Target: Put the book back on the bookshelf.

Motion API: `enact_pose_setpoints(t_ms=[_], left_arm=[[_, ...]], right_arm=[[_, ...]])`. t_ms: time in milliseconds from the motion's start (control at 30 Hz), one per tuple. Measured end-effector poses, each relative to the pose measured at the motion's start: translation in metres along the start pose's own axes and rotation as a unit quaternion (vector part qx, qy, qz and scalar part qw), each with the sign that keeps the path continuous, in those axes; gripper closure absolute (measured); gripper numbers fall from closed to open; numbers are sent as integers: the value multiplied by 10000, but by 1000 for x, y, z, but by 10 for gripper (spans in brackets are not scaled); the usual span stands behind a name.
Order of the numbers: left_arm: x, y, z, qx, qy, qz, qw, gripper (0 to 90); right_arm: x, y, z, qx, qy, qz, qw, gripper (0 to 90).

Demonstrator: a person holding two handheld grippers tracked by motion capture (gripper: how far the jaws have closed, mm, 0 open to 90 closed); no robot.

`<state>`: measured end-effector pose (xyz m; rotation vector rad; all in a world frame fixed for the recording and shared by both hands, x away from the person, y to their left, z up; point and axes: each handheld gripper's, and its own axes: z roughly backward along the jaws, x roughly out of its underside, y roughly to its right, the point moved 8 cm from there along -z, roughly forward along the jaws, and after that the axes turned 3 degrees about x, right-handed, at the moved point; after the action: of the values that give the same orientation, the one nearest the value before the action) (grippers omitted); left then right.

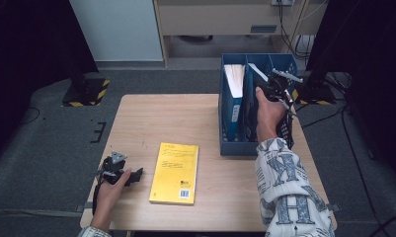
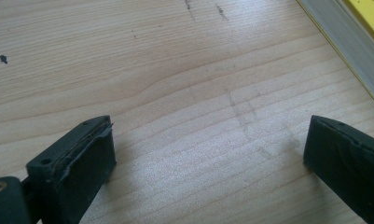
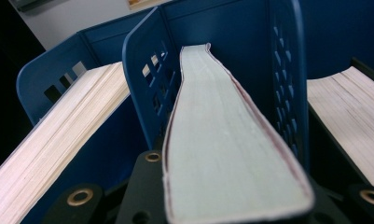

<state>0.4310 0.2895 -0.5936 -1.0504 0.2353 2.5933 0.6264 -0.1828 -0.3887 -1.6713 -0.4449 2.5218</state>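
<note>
Blue file rack (image 1: 232, 145) at the far right is taking a book (image 3: 222, 154), which the right tool (image 1: 277, 84) is pinching over its middle slot; it risks catching on the divider. Left tool (image 1: 117, 170) is resting spread on the worktop (image 1: 156, 118).

Thick paper books: four, three in the rack (image 3: 58, 135) (image 3: 222, 140) (image 3: 352, 102), one yellow (image 1: 175, 173)
Blue perforated plastic file rack (image 1: 233, 147): one
Black two-jaw grippers: two (image 1: 117, 174) (image 1: 279, 86)

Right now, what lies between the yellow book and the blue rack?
Nothing: the high view shows bare wooden table between the yellow book and the blue rack.
</note>
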Motion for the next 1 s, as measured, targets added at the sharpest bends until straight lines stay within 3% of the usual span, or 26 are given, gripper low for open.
enact_pose_setpoints(t_ms=[200, 567, 1000], left_arm=[[0, 0, 0, 0, 0, 0, 10000, 12], [0, 0, 0, 2, -2, -7, 10000, 13], [0, 1, 0, 7, -2, -11, 10000, 13]], right_arm=[[2, -4, 0, -18, -1, 81, 10000, 724], [10, -9, 16, 54, -413, 227, 9989, 710], [20, -15, 28, -54, -495, 215, 9985, 663]])
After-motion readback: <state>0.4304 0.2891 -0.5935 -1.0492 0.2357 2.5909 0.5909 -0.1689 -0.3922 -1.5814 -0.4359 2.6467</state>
